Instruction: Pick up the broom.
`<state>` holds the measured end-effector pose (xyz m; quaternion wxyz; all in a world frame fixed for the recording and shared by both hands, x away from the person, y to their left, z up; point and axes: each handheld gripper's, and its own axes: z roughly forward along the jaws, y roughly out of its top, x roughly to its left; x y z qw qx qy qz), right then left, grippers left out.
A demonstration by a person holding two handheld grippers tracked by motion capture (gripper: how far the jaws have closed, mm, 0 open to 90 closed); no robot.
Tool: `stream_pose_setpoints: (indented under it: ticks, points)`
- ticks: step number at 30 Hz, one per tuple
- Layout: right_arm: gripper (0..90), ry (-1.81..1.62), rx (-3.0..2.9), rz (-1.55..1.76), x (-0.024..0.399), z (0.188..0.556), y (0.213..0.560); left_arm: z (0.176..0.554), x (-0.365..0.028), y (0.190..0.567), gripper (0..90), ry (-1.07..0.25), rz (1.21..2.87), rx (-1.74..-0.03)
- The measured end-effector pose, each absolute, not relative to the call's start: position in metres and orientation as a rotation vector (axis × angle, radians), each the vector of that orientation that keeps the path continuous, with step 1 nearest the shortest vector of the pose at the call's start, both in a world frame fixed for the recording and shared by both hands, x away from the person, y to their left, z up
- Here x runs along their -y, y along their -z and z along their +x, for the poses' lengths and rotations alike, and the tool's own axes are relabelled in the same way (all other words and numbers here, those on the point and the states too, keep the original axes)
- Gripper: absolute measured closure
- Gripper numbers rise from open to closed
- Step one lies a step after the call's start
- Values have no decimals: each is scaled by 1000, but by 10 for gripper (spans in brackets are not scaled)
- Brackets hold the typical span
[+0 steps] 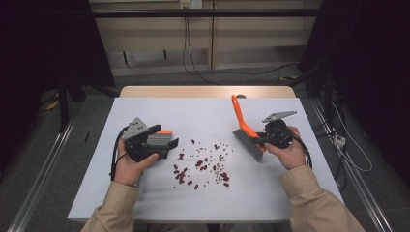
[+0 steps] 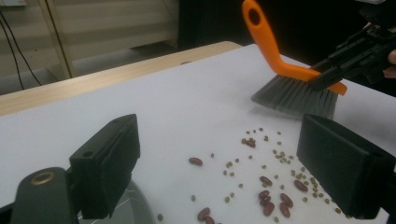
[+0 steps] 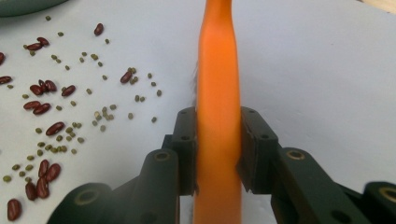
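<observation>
White table (image 1: 145, 193); right gripper (image 3: 217, 149) jaws tight on brush (image 3: 218, 93)

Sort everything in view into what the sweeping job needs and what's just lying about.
In the job:
- orange plastic hand brush with grey bristles, clamped in the right claw
- scattered red and small green beans
- grey dustpan with orange trim at the left claw

Lying about:
- black cables on the floor behind the table

We see a brush (image 1: 245, 131) with an orange handle and grey bristles, dark red beans (image 1: 200, 166) mixed with small olive-green ones (image 3: 100, 114) on a white table (image 1: 203, 116), and black grippers, the left (image 1: 162, 141) against a grey-and-orange dustpan (image 1: 162, 137).
</observation>
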<state>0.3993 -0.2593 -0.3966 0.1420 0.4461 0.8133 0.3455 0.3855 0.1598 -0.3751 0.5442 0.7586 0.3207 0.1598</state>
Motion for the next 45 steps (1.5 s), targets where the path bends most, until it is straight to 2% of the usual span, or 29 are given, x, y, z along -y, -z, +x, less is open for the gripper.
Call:
stream_pose_setpoints:
  ticks: [15,22,27,45]
  points:
    - [684,-1063,-2294,1272,243,403,409,385,-165,377,134,-387,1794,-771]
    - [625,-1082,-2268,1275,239,403,417,384,-166,377,134,-388,1795,-772]
    - [704,-1094,-2239,1267,236,403,424,384,-168,378,132,-397,1797,-770]
    - [708,-998,-2169,1108,185,391,431,381,-177,379,120,-397,1787,-772]
